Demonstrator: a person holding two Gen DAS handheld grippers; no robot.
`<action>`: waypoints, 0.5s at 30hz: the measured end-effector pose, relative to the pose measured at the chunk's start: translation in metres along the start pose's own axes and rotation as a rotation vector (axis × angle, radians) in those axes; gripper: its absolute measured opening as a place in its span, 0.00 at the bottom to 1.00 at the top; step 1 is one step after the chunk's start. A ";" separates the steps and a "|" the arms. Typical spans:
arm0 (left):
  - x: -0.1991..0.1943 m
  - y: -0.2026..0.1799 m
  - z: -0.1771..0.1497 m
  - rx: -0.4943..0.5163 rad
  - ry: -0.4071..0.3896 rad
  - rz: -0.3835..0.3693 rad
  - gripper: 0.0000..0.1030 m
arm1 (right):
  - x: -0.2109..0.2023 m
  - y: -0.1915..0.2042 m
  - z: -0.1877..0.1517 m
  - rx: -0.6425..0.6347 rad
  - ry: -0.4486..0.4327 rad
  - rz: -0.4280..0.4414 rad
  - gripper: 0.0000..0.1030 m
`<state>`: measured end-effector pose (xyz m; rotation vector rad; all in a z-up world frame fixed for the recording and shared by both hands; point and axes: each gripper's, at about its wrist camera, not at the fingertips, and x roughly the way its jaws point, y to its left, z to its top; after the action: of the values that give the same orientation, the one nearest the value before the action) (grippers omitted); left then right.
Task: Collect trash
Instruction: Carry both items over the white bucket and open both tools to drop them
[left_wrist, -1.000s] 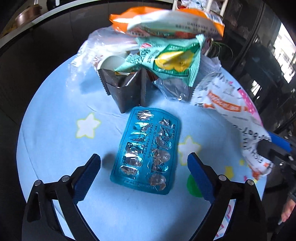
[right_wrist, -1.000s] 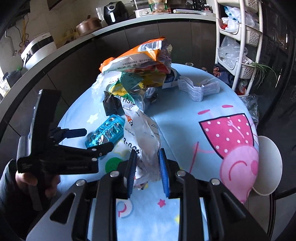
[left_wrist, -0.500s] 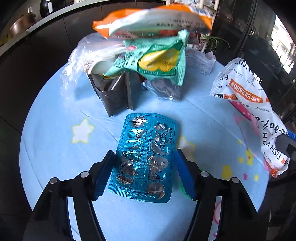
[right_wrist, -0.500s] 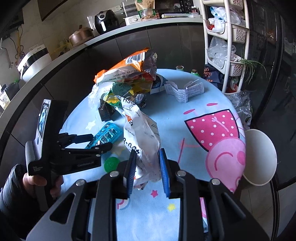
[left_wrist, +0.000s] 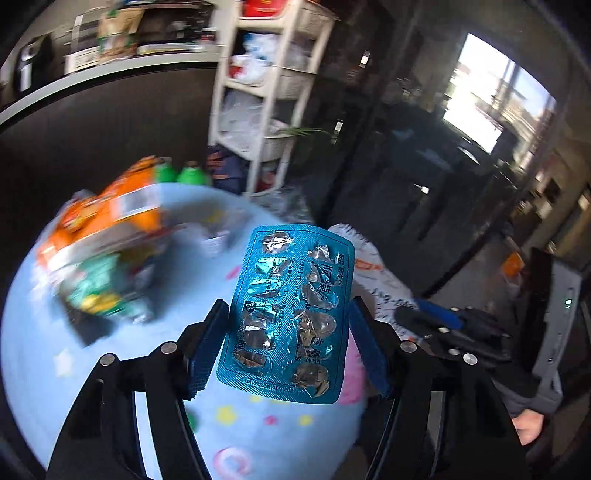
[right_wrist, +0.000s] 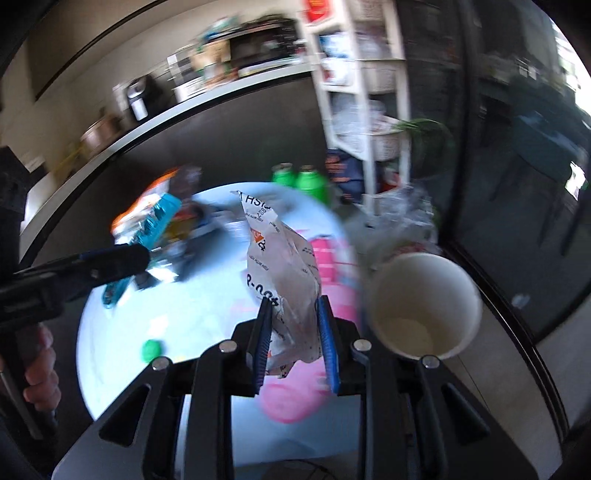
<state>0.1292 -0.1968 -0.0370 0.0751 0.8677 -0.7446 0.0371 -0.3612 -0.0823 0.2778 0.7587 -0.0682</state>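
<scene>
The left tool (left_wrist: 288, 339) is clenched on a teal blister pack (left_wrist: 290, 314), its blue pads pressed against the pack's two long edges. The pack stands nearly upright between them, clear of the desk, its foil pockets burst and crumpled. The right tool (right_wrist: 293, 339) grasps a crumpled white wrapper (right_wrist: 288, 280) with black and orange print; the wrapper rises from between the pads and leans far and to the left, also off the desk.

Below both tools lies the round desk (left_wrist: 55, 369) under a pale blue cloth with stars, dots and a pink figure. At its far left side a heap of trash (left_wrist: 107, 251) is left: an orange bag on top, green and yellow wrappers beneath, all blurred. A small green cap (right_wrist: 152, 349) sits on the cloth near the left edge in the right wrist view.

Just right of the desk, below its rim, stands a white bin (right_wrist: 424, 306), open and almost bare inside. Two green bottles (right_wrist: 299, 179) stand beyond the desk's far edge, beside a white shelf rack (right_wrist: 364, 92) holding bags. A hand (right_wrist: 40, 373) grips the left tool's handle.
</scene>
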 end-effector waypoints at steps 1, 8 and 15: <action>0.015 -0.009 0.008 0.024 0.006 -0.010 0.61 | 0.000 -0.018 -0.001 0.025 0.000 -0.023 0.25; 0.134 -0.072 0.039 0.050 0.121 -0.169 0.61 | 0.024 -0.117 -0.017 0.135 0.055 -0.124 0.25; 0.245 -0.108 0.046 0.091 0.254 -0.190 0.62 | 0.077 -0.175 -0.032 0.192 0.150 -0.164 0.25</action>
<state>0.1943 -0.4319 -0.1573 0.1731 1.0927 -0.9673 0.0434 -0.5179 -0.1968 0.4064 0.9254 -0.2789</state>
